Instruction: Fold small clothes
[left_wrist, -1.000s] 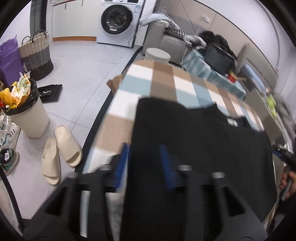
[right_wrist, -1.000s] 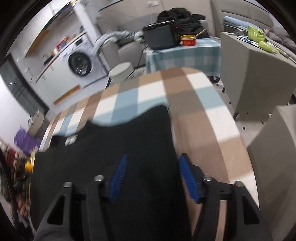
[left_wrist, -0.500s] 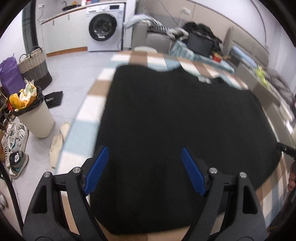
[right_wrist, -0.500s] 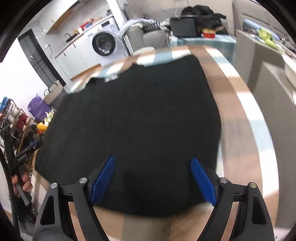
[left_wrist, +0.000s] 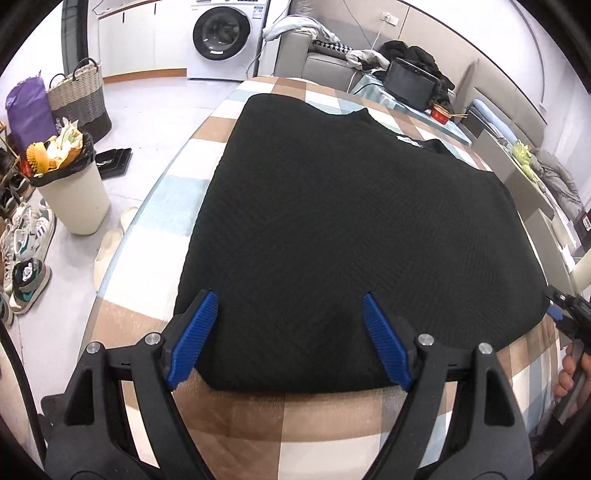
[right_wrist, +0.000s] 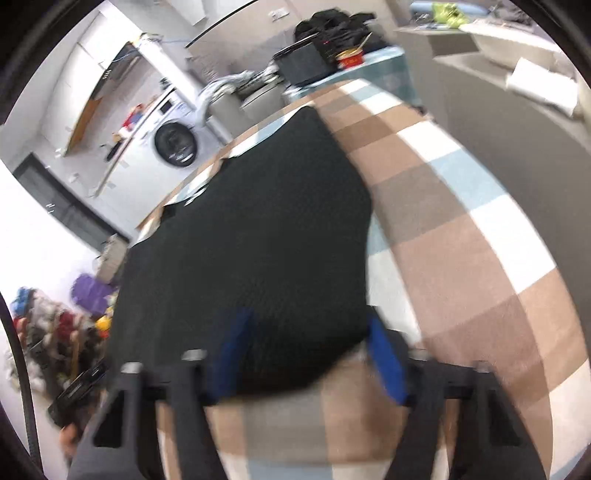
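On the desk (left_wrist: 236, 424), which is covered in a brown, white and pale-blue check, we see 1 black garment (left_wrist: 351, 229) spread flat and filling most of the surface. Its neck label sits at the far edge, and its near hem lies just ahead of both tools. In the right wrist view the same black garment (right_wrist: 251, 251) runs from the far desk (right_wrist: 461, 229) edge down to the fingers.

We hold the left gripper (left_wrist: 288, 339) over the near hem with its 2 blue fingers (left_wrist: 192, 336) spread wide and released; the cloth lies between them but neither pad presses on it. The right gripper (right_wrist: 310, 358) is blurred in its own view. Its fingers (right_wrist: 384, 362) are closing, with the near right corner of the garment between them, and we cannot tell whether the pads yet bear on the cloth. In the left wrist view the right gripper (left_wrist: 570, 314) appears at the right edge, at the garment's corner, with a hand (left_wrist: 569, 376) below it.

Beyond the desk stand a washing machine (left_wrist: 221, 37), a woven basket (left_wrist: 79, 99), a full waste bin (left_wrist: 70, 184) and several shoes (left_wrist: 26, 254) on the floor.
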